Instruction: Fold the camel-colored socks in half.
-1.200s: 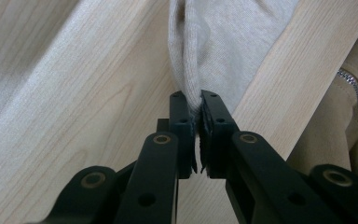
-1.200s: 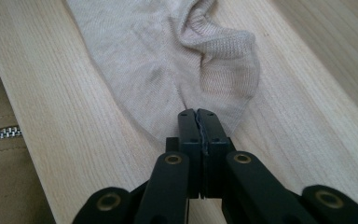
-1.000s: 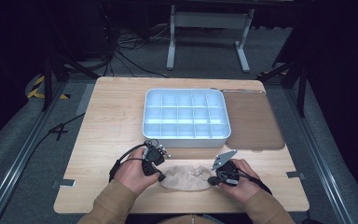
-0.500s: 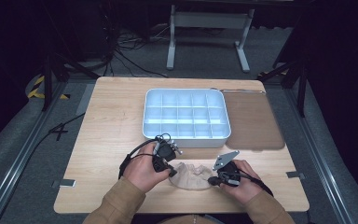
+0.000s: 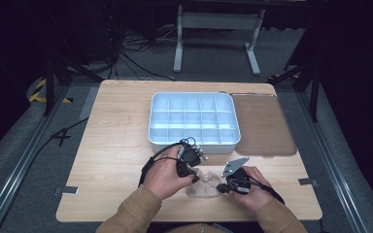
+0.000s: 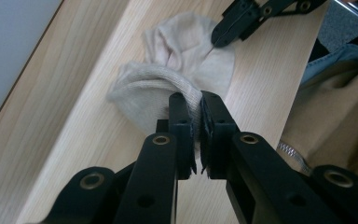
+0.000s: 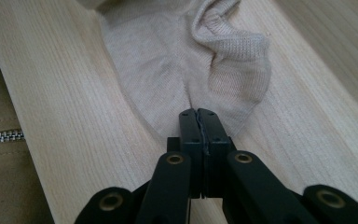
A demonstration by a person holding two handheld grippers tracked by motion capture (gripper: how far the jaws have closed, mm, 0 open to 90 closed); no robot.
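Pinching sock (image 6: 177, 88) cuff: left gripper (image 6: 194, 105); right gripper (image 7: 198, 120) clamps toe; lengthwise left-right

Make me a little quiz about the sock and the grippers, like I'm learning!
1. True or false: the left gripper is pinching the beige sock.
2. What is the right gripper shut on?
A. the white divided tray
B. the sock's edge
C. a cable
3. Fill in: the divided tray lies on the wooden table, with the sock on the side ____ the person.

Key: 1. true; 2. B; 3. nearer
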